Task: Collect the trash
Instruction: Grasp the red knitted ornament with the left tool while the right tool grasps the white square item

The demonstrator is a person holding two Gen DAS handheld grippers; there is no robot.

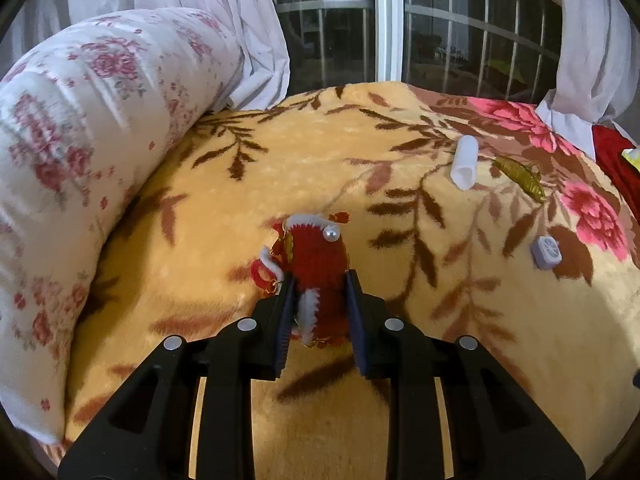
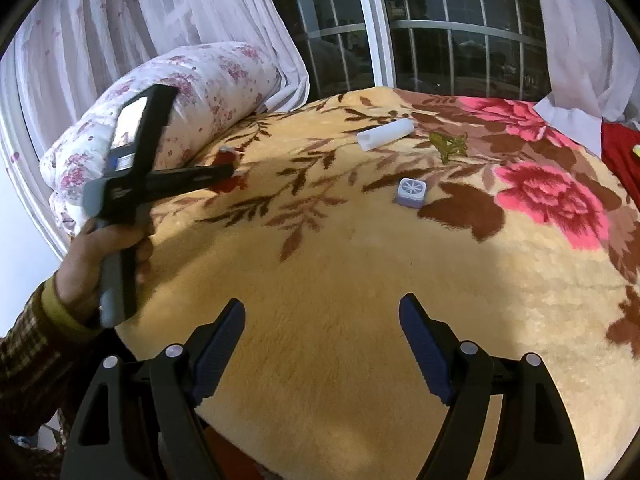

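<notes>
My left gripper is shut on a red knitted ornament with white trim and a pearl, on the yellow floral blanket. From the right wrist view the left gripper reaches the ornament near the rolled quilt. A white tube, a gold-green wrapper and a small lilac square box lie further right. My right gripper is open and empty above the blanket's near part.
A rolled floral quilt lies along the left. Curtains and a dark barred window are behind the bed. A red cloth lies at the far right edge.
</notes>
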